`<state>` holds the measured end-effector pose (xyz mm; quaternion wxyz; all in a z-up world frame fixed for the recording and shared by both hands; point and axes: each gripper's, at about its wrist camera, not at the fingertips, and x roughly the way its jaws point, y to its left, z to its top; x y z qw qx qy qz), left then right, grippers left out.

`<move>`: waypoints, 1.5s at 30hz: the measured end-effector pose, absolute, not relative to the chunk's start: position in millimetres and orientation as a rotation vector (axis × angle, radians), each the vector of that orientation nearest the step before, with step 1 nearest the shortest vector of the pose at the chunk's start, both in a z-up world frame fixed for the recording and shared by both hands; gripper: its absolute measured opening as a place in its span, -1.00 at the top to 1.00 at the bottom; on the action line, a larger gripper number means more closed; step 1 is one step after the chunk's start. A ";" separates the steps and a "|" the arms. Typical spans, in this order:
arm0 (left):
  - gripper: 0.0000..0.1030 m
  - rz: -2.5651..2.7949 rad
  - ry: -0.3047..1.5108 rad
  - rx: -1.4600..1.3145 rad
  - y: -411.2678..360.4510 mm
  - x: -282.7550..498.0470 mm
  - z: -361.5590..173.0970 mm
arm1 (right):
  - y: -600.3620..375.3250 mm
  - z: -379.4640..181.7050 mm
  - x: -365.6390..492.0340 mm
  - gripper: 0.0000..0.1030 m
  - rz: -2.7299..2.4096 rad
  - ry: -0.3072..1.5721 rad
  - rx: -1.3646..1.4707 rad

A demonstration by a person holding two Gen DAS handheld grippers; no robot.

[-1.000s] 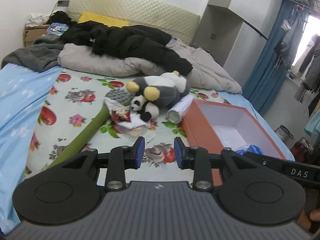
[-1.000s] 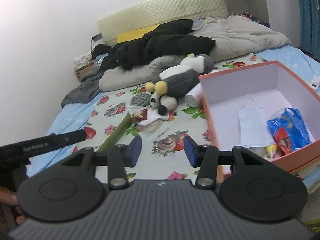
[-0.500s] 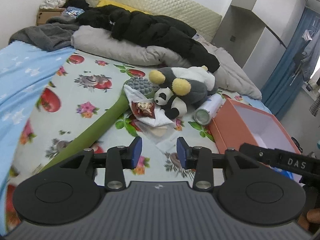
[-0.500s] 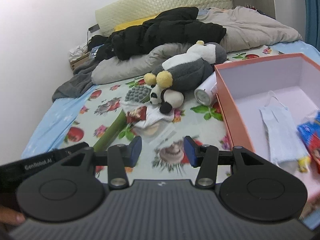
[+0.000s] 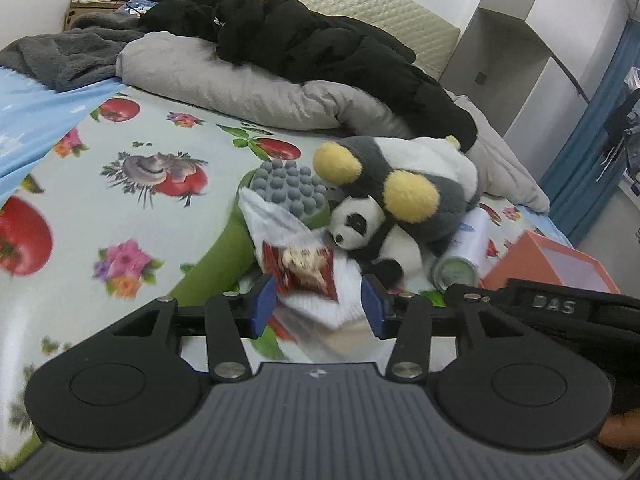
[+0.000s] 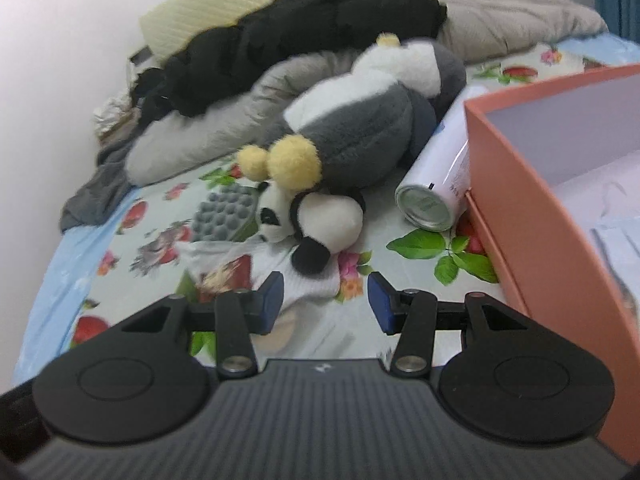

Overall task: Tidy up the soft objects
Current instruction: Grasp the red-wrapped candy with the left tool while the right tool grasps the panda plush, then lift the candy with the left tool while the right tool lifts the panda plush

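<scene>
Both grippers, left gripper (image 5: 318,306) just opened wider and right gripper (image 6: 325,303), are held open and empty over the white cloth (image 5: 320,300) beside the panda plush (image 6: 312,220). The red packet (image 5: 300,268) could be pinched together with it.

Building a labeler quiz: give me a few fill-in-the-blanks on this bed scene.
1. The small panda toy lies partly under a bigger gray and white plush with ____ feet.
2. The metal can lies on its side against the ____ box.
3. The red snack packet rests on a ____ sock.
4. Nothing is gripped between the left gripper's ____ fingers.

Missing words: yellow; orange; white; blue
</scene>
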<state>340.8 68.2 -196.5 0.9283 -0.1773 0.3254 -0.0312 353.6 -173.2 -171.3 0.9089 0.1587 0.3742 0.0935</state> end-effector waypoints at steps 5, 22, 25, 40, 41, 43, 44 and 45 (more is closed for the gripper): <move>-0.13 -0.078 0.673 -0.335 68.4 371.2 -209.0 | -164.6 -193.7 390.1 0.03 0.183 0.821 0.385; -0.15 -0.040 0.751 -0.240 54.5 410.3 -235.2 | -152.0 -224.1 440.8 0.42 0.168 0.900 0.413; 0.08 -0.042 0.754 -0.250 54.6 409.8 -234.7 | -155.8 -223.0 439.6 0.45 0.165 0.899 0.415; 0.16 -0.030 0.698 -0.289 57.2 346.1 -190.6 | -170.9 -196.1 386.0 0.50 0.140 0.842 0.386; 0.16 -0.030 0.698 -0.292 57.2 339.4 -188.1 | -172.6 -194.1 380.4 0.50 0.138 0.836 0.386; 0.16 -0.029 0.695 -0.295 56.4 324.0 -182.4 | -174.2 -189.1 370.6 0.50 0.132 0.826 0.379; 0.16 -0.030 0.695 -0.297 56.1 317.2 -179.8 | -174.6 -186.5 365.7 0.50 0.130 0.819 0.373; 0.16 -0.030 0.694 -0.299 56.1 308.6 -177.2 | -174.8 -182.7 359.1 0.50 0.130 0.810 0.364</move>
